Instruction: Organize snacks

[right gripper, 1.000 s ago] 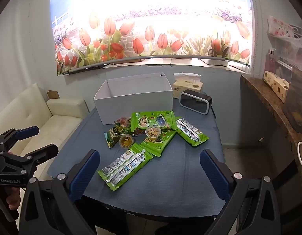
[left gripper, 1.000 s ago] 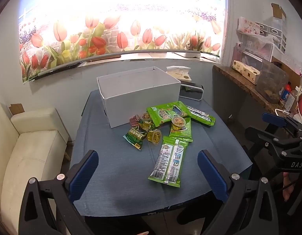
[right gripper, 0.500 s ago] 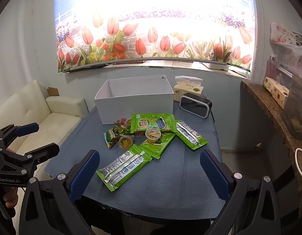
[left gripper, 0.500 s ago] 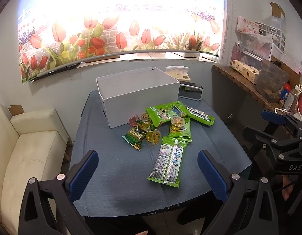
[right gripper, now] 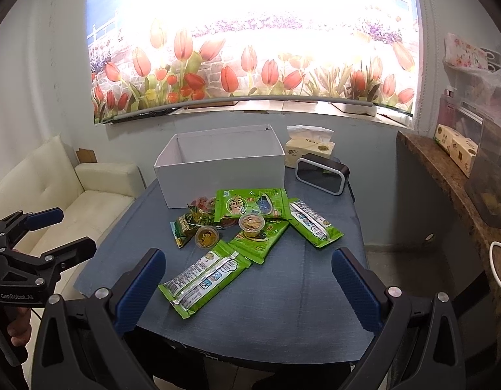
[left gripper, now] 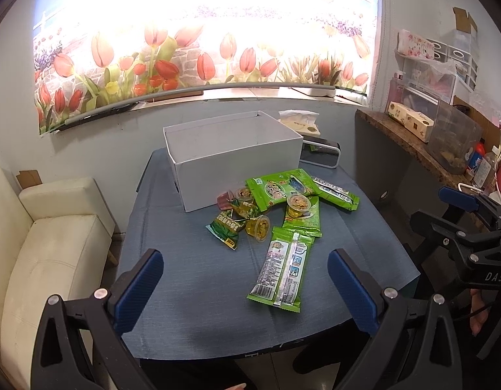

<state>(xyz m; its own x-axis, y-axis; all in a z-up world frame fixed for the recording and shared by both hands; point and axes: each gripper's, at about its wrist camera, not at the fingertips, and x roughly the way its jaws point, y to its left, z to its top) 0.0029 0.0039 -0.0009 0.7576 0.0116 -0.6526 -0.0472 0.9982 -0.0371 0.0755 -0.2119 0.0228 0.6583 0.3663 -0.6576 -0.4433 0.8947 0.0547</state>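
Note:
A pile of snacks lies mid-table in front of an open, empty white box [left gripper: 232,156], which also shows in the right wrist view [right gripper: 221,167]. The pile holds several green packets, a long one [left gripper: 283,269] [right gripper: 205,279] nearest me, small jelly cups [left gripper: 258,227] [right gripper: 206,236] and a small dark-green pouch [left gripper: 226,229]. My left gripper [left gripper: 245,289] is open and empty above the table's near edge. My right gripper [right gripper: 249,289] is open and empty, also at the near edge. Each gripper shows in the other's view, the right gripper at the right [left gripper: 468,227] and the left gripper at the left [right gripper: 29,253].
The table has a blue cloth [left gripper: 192,279]. A black clock [right gripper: 322,174] and a tissue box [right gripper: 310,146] stand right of the white box. A cream sofa [left gripper: 48,243] is left of the table. A stone counter [left gripper: 423,149] with containers runs along the right.
Both grippers have drifted slightly; the table scene has shifted a little in both views. Nothing was picked up or moved.

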